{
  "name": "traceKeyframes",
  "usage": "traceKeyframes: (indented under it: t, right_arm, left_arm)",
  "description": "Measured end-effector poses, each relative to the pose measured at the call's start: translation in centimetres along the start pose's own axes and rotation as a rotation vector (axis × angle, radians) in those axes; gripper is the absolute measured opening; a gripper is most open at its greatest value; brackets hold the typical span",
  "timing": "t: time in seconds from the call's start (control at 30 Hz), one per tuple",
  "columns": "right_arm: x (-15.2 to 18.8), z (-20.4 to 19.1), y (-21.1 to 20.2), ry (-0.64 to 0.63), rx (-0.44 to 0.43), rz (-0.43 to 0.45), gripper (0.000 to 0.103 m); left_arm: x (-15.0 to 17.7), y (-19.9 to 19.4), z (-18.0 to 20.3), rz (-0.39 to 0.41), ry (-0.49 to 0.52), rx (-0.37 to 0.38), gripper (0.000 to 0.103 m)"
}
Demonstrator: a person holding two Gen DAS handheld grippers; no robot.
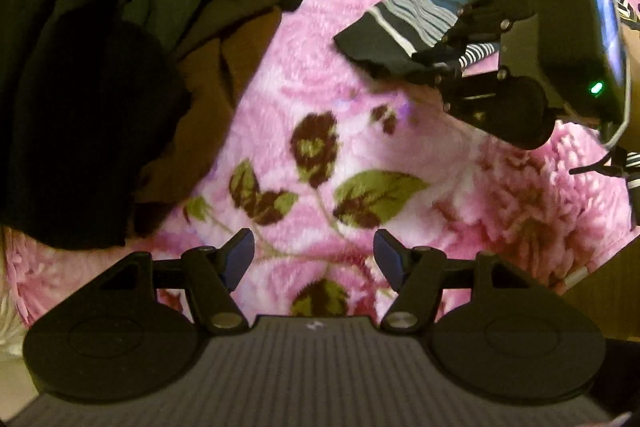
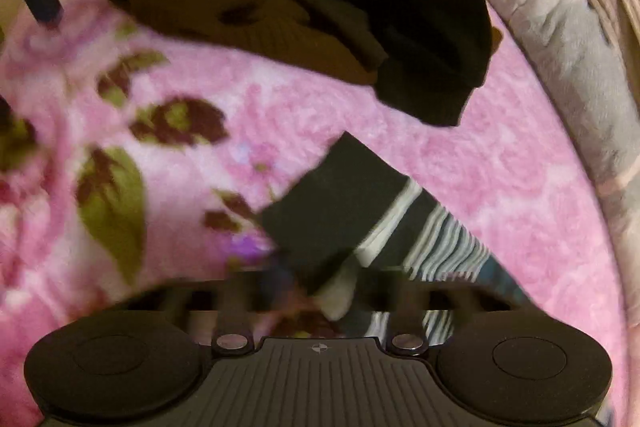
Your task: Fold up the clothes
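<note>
A striped garment (image 1: 420,7) with a black hem and white, grey and blue bands hangs just above the pink floral blanket (image 1: 360,131). My right gripper (image 1: 452,43) is shut on it from the right. In the right wrist view the same striped garment (image 2: 360,203) runs out from my blurred right gripper (image 2: 332,291) towards the middle. My left gripper (image 1: 314,255) hovers over the blanket's flower print, open, with nothing between its blue pads (image 1: 240,259).
A heap of black and brown clothes (image 1: 120,67) lies at the left of the blanket; the same heap (image 2: 320,7) fills the top of the right wrist view. A grey quilt (image 2: 560,27) borders the blanket at the right.
</note>
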State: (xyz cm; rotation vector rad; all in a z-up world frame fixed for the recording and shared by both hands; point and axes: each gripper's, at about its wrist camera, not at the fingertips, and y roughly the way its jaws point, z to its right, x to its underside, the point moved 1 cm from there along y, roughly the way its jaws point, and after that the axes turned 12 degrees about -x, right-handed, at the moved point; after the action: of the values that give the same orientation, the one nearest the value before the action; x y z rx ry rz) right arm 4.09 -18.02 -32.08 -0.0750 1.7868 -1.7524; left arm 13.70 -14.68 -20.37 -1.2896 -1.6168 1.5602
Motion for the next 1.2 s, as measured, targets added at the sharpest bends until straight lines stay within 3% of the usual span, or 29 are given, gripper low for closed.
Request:
traceKeyframes:
  t: [0.1, 0.27, 0.33, 0.43, 0.5, 0.6, 0.67, 0.73, 0.8, 0.9, 1.0, 1.03, 1.07, 1.1, 1.13, 1.2]
  right_arm:
    - [-0.7, 2.6, -3.4, 0.131, -0.006, 0.106, 0.008]
    - [0.2, 10.5, -13.1, 0.504, -0.028, 0.384, 0.008]
    - [1.9, 14.1, -18.1, 0.620, 0.005, 0.514, 0.003]
    - [6.8, 19.1, -26.4, 0.750, 0.133, 0.684, 0.002]
    - [12.0, 21.1, -32.2, 0.837, 0.264, 0.779, 0.001]
    - [22.5, 22.7, -39.1, 1.008, 0.486, 0.873, 0.000]
    - [30.3, 23.4, -41.2, 1.143, 0.580, 0.882, 0.000]
    - [37.6, 24.1, -41.0, 1.294, 0.603, 0.859, 0.000]
    - [43.5, 25.1, -39.1, 1.416, 0.545, 0.816, 0.000]
    - [47.9, 26.6, -34.5, 1.496, 0.353, 0.750, 0.000]
    - [48.6, 27.6, -29.6, 1.486, 0.159, 0.640, 0.000]
    - [48.5, 27.9, -28.2, 1.471, 0.090, 0.621, 0.008]
    - [48.2, 28.2, -27.2, 1.465, 0.053, 0.622, 0.048]
    - [47.9, 28.4, -26.3, 1.460, 0.020, 0.624, 0.076]
    - [47.5, 28.7, -25.4, 1.455, -0.013, 0.627, 0.091]
    - [46.7, 29.8, -23.7, 1.450, -0.083, 0.627, 0.091]
  left_arm:
    - [-1.6, -1.0, 0.4, 0.042, 0.017, 0.001, 0.062]
    - [-5.4, -2.8, 2.6, 0.121, 0.081, 0.016, 0.062]
    - [-7.0, -3.5, 4.0, 0.153, 0.116, 0.025, 0.062]
    - [-9.6, -4.7, 7.6, 0.202, 0.183, 0.037, 0.062]
    - [-11.1, -5.6, 10.7, 0.233, 0.225, 0.044, 0.062]
    - [-13.0, -6.8, 15.4, 0.261, 0.270, 0.054, 0.062]
    - [-13.9, -7.1, 18.9, 0.264, 0.294, 0.056, 0.062]
    - [-14.6, -7.0, 22.7, 0.244, 0.312, 0.044, 0.063]
    - [-15.1, -6.7, 26.5, 0.222, 0.328, 0.032, 0.063]
    - [-15.4, -5.6, 31.2, 0.174, 0.337, 0.009, 0.063]
    - [-15.7, -4.9, 34.9, 0.151, 0.367, -0.009, 0.063]
    - [-15.9, -4.8, 35.9, 0.153, 0.383, -0.012, 0.063]
    - [-16.2, -4.8, 36.9, 0.158, 0.406, -0.014, 0.063]
    - [-16.6, -4.8, 37.8, 0.164, 0.428, -0.017, 0.063]
    - [-17.1, -4.7, 38.5, 0.174, 0.449, -0.018, 0.063]
    - [-18.5, -4.3, 39.4, 0.198, 0.478, -0.013, 0.063]
